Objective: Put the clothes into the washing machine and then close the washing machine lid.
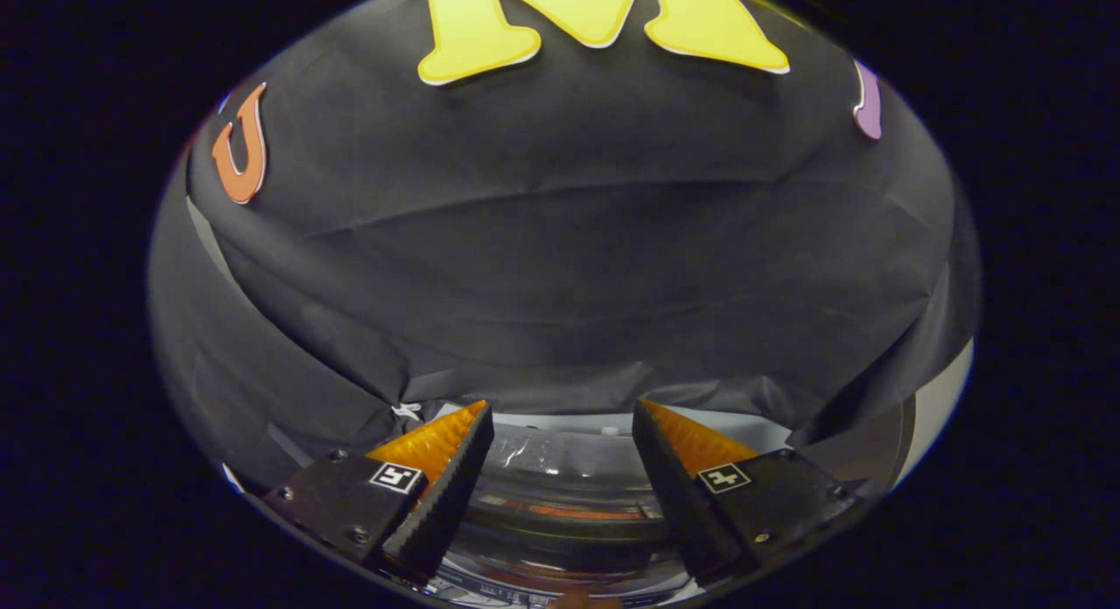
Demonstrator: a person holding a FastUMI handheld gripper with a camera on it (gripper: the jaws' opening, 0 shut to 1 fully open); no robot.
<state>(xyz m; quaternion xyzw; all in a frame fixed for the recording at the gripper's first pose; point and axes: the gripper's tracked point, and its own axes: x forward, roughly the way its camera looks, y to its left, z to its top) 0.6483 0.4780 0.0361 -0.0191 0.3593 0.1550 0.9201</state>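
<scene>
The tool (563,416) is hanging open, fingers spread with nothing between them. The washing machine (560,495) is lying below the gap, its glossy lid curving under the fingertips; black cloth wall (560,268) is rising just beyond.

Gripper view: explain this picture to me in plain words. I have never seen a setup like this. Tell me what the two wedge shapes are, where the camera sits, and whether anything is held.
The camera rides on a hand-held claw and looks forward along it, through a fisheye lens that bends everything round. The two wedge shapes are its fingers, each with toothed inner faces and a small square marker on its base. They stand apart, open, with nothing between them, so nothing is held. Below and just ahead of the fingers is the washing machine: you see a shiny, see-through curved part, probably its lid or drum, though I cannot tell whether it is open. Behind it hangs the booth's black cloth wall. I cannot make out any clothes here.
</scene>
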